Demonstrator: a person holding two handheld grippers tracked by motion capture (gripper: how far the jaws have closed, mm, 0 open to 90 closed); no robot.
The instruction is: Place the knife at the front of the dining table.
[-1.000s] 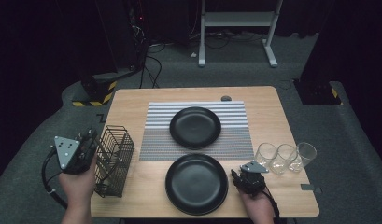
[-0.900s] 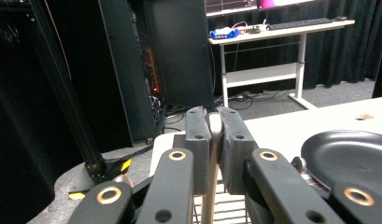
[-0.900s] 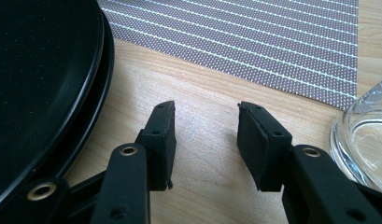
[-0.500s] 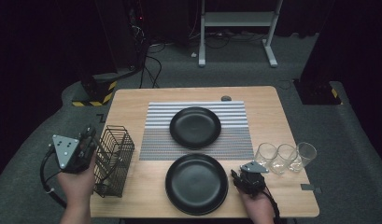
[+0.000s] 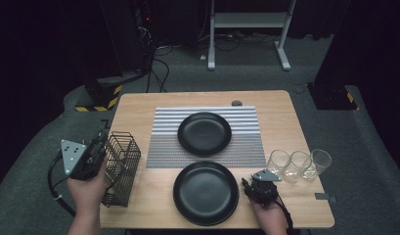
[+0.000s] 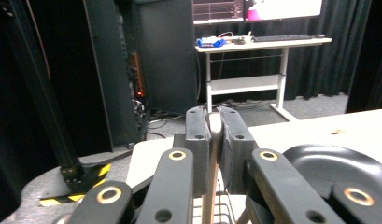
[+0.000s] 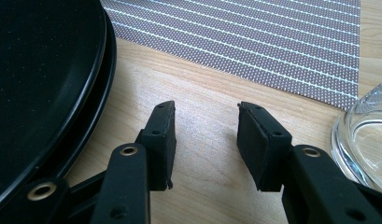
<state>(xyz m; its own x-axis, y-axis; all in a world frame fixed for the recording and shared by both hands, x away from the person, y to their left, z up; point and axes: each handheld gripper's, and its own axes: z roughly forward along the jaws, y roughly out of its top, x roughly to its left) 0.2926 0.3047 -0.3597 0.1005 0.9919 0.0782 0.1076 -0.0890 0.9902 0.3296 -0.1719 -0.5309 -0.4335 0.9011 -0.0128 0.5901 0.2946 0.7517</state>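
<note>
While the wire basket (image 5: pixel 120 167) stands upright near the left edge of the worktop (image 5: pixel 280 122), the left gripper (image 5: pixel 100 142) is held just beside its outer side, above the worktop's edge. In the left gripper view its jaws are seen almost closed, with only a thin slit between the pads; whether a wire of the basket is pinched there cannot be told, though a few basket wires are seen just below the gripper (image 6: pixel 215 140).

The near plate (image 5: pixel 206 192) lies flat at the front of the worktop, to the right of the basket. The right gripper (image 5: pixel 247 185) is rested low over the wood just beside that plate's right rim, between it and the three glasses (image 5: pixel 298 164). In the right gripper view its jaws are seen about half open over bare wood, with nothing between them (image 7: pixel 205 140); the plate's rim is at their left and a glass at their right.

A second plate (image 5: pixel 204 133) is set on the striped mat (image 5: pixel 246 147) farther back.
</note>
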